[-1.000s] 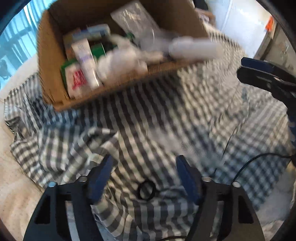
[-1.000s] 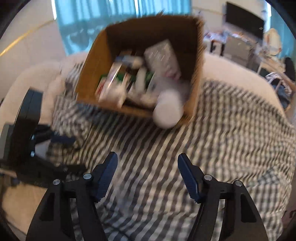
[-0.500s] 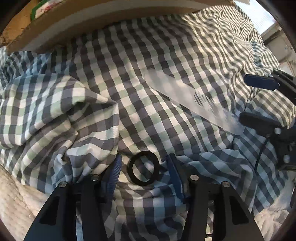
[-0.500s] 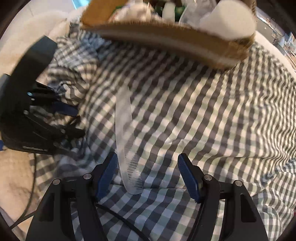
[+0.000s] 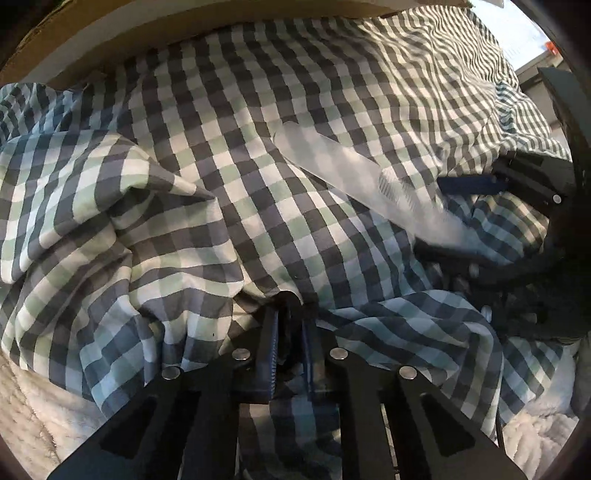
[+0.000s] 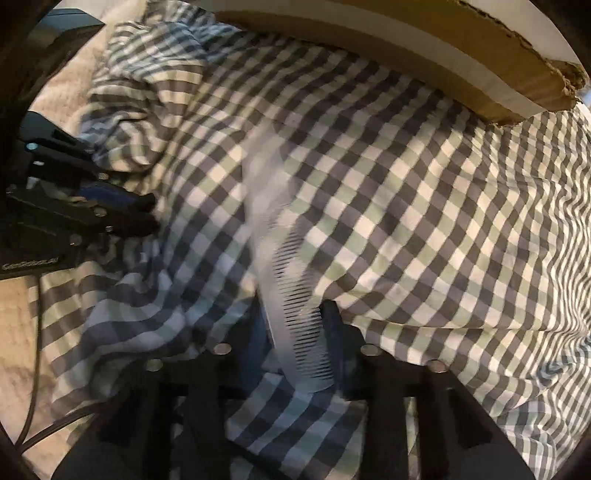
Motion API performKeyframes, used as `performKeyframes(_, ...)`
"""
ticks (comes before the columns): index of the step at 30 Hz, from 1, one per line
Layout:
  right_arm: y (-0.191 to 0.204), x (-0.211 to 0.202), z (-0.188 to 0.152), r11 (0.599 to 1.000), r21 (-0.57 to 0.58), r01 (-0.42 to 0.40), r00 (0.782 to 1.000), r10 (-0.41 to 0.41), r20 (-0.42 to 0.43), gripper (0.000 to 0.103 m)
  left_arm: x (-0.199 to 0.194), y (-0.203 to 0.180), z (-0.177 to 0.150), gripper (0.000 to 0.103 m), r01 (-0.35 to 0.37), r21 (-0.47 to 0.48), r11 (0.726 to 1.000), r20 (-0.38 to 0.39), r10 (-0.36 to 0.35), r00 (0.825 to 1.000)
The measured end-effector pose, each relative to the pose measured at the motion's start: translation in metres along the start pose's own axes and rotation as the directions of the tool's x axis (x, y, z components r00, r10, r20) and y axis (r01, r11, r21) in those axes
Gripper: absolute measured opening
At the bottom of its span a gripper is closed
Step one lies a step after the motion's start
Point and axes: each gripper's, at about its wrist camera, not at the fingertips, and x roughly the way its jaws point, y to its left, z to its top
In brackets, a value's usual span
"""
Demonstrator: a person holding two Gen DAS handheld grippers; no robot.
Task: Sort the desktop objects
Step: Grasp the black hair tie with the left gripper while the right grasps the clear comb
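Jaws of the left gripper stand together in the left wrist view, pinched into a fold of the grey, green and white checked cloth; whether anything besides cloth sits between them cannot be made out. Up and to the right of them, a translucent white plastic comb lies flat on the cloth, running diagonally toward the right edge, where its toothed end reaches the right gripper. A brown cardboard box fills the top of the view, its edge touching the cloth. Fluffy white bedding shows at the lower corners.

From the right wrist view, the right gripper has its jaws closing, with the toothed end of the comb between them; the blue pads sit at either edge of it, though blur hides whether they press. The comb's plain end points up toward the box. Off to the left, the left gripper rests in the bunched cloth.
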Motion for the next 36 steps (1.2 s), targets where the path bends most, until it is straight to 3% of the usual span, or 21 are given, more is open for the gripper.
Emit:
performKeyframes(4, -0.001, -0.012, -0.004, 0.999, 0.027, -0.018, 0.999, 0.017, 0.041, 0.024, -0.012, -0.004, -0.005, 0.008, 0.021, 0.020, 1.000, 0.037, -0.022, 0.999)
performKeyframes(11, -0.018, -0.045, -0.014, 0.986, 0.093, -0.141, 0.981, 0.127, 0.144, 0.022, -0.036, -0.005, -0.019, 0.008, 0.058, 0.012, 0.998, 0.100, -0.059, 0.993)
performKeyframes(14, -0.020, -0.056, -0.022, 0.985, 0.103, -0.135, 0.978, 0.117, 0.170, 0.021, -0.050, -0.001, -0.024, 0.008, 0.136, -0.016, 0.991, 0.132, -0.133, 0.982)
performKeyframes(16, -0.017, -0.064, -0.034, 0.984, 0.106, -0.143, 0.974, 0.121, 0.190, 0.003, -0.062, 0.013, -0.017, 0.008, 0.144, -0.032, 0.989, 0.161, -0.137, 0.977)
performKeyframes(23, -0.010, -0.075, -0.034, 0.982, 0.141, -0.125, 0.973, 0.093, 0.213, 0.004, -0.096, 0.016, -0.029, 0.008, 0.156, -0.025, 0.987, 0.249, -0.145, 0.958)
performKeyframes(24, -0.009, -0.072, -0.032, 0.981, 0.133, -0.141, 0.973, 0.113, 0.200, 0.005, -0.096, 0.009, -0.027, 0.008, 0.155, -0.024, 0.988, 0.258, -0.144, 0.955)
performKeyframes(26, 0.000, -0.065, -0.025, 0.988, 0.105, -0.111, 0.981, 0.092, 0.173, 0.027, -0.097, 0.005, -0.028, 0.008, 0.139, -0.022, 0.990, 0.268, -0.128, 0.955)
performKeyframes(27, 0.003, -0.062, -0.023, 0.991, 0.097, -0.096, 0.984, 0.080, 0.158, 0.046, -0.095, 0.003, -0.027, 0.008, 0.108, -0.015, 0.994, 0.262, -0.100, 0.960)
performKeyframes(28, 0.007, -0.056, -0.020, 0.993, 0.079, -0.085, 0.989, 0.074, 0.130, 0.055, -0.090, 0.000, -0.025, 0.008, 0.072, -0.005, 0.997, 0.247, -0.069, 0.967)
performKeyframes(32, 0.015, -0.028, -0.011, 0.998, 0.036, -0.050, 0.999, 0.050, 0.018, 0.055, -0.053, -0.014, -0.010, 0.019, -0.041, 0.064, 0.997, 0.125, 0.033, 0.992)
performKeyframes(33, 0.015, -0.021, -0.009, 0.999, 0.031, -0.035, 0.999, 0.035, -0.001, 0.055, -0.044, -0.015, -0.008, 0.030, -0.037, 0.073, 0.997, 0.087, 0.030, 0.996)
performKeyframes(34, 0.015, -0.014, -0.009, 0.999, 0.027, -0.021, 0.999, 0.021, -0.024, 0.050, -0.038, -0.016, -0.008, 0.042, -0.029, 0.079, 0.996, 0.064, 0.024, 0.998)
performKeyframes(36, 0.014, -0.006, -0.008, 1.000, 0.021, -0.004, 0.999, 0.005, -0.041, 0.030, -0.029, -0.017, -0.005, 0.051, -0.024, 0.090, 0.996, 0.037, 0.021, 0.999)
